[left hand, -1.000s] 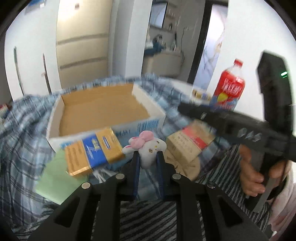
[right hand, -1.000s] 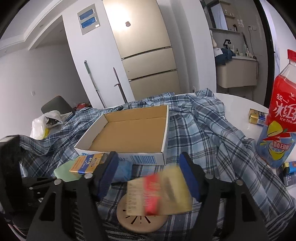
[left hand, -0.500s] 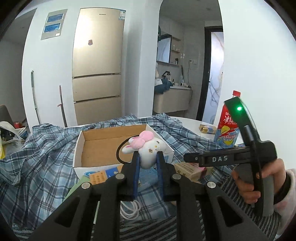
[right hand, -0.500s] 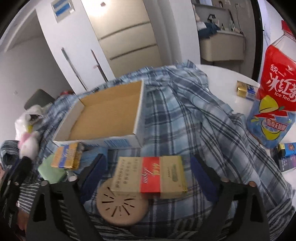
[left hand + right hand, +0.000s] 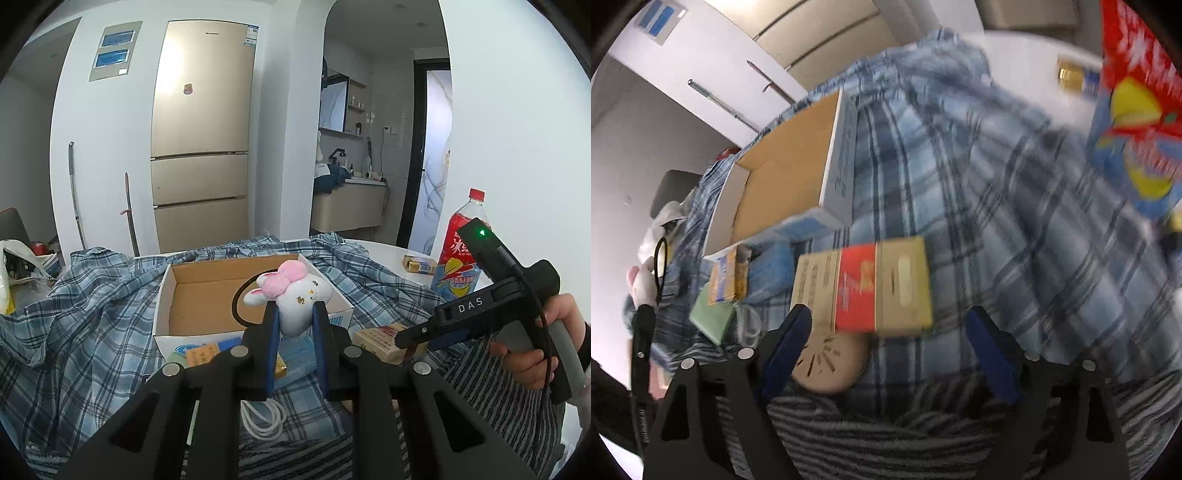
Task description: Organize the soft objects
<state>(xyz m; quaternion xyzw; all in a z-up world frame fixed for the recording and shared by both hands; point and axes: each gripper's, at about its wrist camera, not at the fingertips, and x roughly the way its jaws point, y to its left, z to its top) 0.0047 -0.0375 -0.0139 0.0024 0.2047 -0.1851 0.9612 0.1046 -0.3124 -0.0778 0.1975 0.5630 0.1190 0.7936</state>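
Note:
My left gripper [image 5: 294,314] is shut on a white plush bunny with a pink bow [image 5: 295,295] and a black elastic loop, held up in front of the open cardboard box [image 5: 207,295]. The bunny also shows at the left edge of the right wrist view [image 5: 642,284]. My right gripper [image 5: 886,317] is open and empty, its fingers either side of a tan and red carton [image 5: 864,284] that lies on a round beige disc [image 5: 827,365]. The box [image 5: 783,173] lies beyond the carton on the blue plaid cloth [image 5: 979,184].
An orange and blue packet [image 5: 726,277], a green pad [image 5: 711,317] and a white cable coil [image 5: 264,415] lie in front of the box. A red iced tea bottle [image 5: 461,254] and a small gold box [image 5: 419,264] stand at the right.
My left gripper has lifted the bunny from the cloth to box height. My right gripper has tilted and moved down toward the tan and red carton.

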